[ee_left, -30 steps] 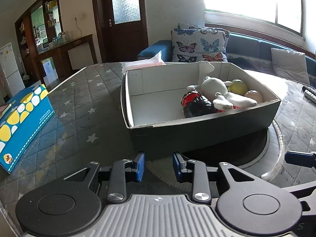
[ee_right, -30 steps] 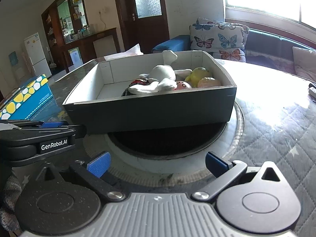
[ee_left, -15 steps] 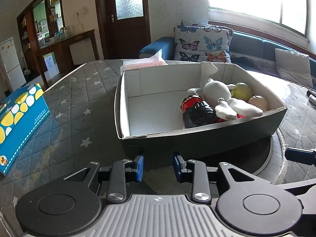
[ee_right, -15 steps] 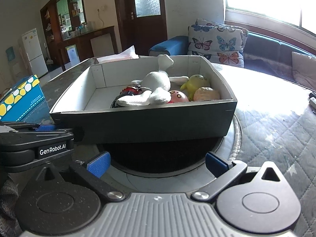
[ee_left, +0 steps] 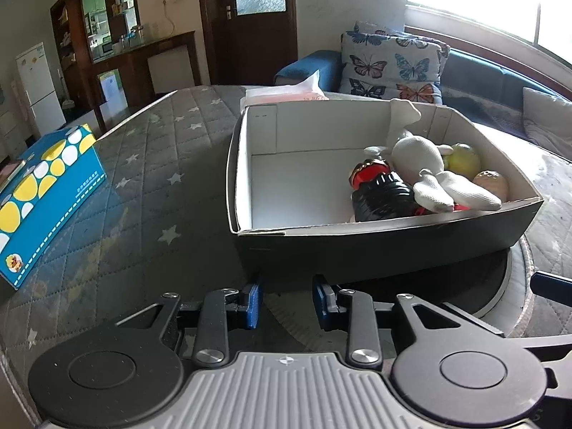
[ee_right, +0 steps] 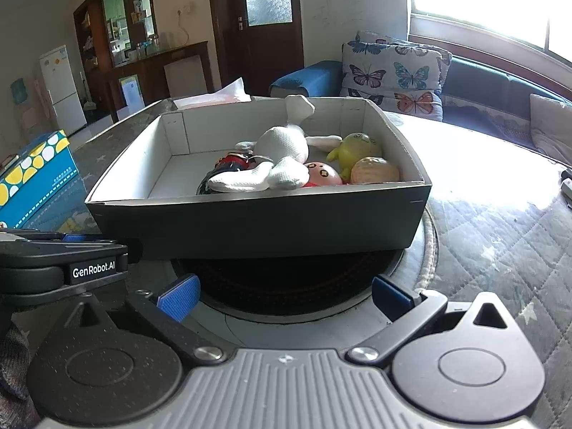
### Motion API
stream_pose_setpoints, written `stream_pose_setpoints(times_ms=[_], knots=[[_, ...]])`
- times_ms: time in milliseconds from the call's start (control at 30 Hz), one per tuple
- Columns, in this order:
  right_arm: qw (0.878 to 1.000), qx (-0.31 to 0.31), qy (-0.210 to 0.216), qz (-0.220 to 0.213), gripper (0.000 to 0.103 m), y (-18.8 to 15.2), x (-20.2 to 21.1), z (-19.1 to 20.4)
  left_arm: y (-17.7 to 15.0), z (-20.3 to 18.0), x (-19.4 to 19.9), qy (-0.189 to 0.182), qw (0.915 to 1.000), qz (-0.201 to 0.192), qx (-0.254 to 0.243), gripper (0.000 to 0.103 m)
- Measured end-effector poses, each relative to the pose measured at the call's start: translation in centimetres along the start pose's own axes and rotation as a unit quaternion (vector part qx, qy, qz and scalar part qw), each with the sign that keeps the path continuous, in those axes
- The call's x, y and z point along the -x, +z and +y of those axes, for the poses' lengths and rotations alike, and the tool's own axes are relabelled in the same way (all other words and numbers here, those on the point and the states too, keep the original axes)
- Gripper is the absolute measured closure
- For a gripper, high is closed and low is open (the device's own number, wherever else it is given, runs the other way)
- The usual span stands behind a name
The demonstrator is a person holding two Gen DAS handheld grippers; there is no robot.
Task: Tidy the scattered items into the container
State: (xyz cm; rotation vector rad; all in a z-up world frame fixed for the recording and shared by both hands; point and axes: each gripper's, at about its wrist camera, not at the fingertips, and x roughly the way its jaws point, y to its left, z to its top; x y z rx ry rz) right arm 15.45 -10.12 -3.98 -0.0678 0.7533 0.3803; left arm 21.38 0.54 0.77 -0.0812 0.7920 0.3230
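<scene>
Both my grippers hover empty at the bottom of their frames, just short of the cardboard box (ee_left: 386, 250). Left gripper (ee_left: 286, 302): jaws part-open, nothing between them. Right gripper (ee_right: 284, 295): jaws wide open, nothing held.

The box sits mid-frame on the quilted tabletop (ee_left: 150, 164), its near edge overhanging a round dark turntable (ee_right: 286, 286). Toys sit bunched in its right half: white plush rabbit (ee_right: 282, 157), black-and-red toy (ee_left: 379, 193), yellow-green toy (ee_right: 357, 148), pink toy (ee_right: 323, 175), tan ball (ee_right: 375, 171). The left half is bare.

Step, I judge: the tidying looks nearly or fully finished, as no loose toys show on the tabletop. The blue tissue box (ee_left: 43, 193) at left stands apart and may not count. Next move calls for scanning for leftovers, or pulling back.

The box's long axis runs left-right across the frame, open side up. The rabbit lies along the near-far diagonal, ear end resting against the far wall.
</scene>
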Motion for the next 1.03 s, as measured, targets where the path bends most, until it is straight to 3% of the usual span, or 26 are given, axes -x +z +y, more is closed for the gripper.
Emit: stream_pose_setpoints(times_ms=[233,1033], knots=[[1.0,0.01,-0.002,0.008,0.0,0.4,-0.4,0.1,0.4,0.1,-0.6,0.004,0.9996,0.028,0.007,0.07],[1.0,0.018,0.006,0.007,0.0,1.1,-0.9,0.2,1.1,0.5,-1.4,0.005,0.9987,0.044,0.024,0.07]])
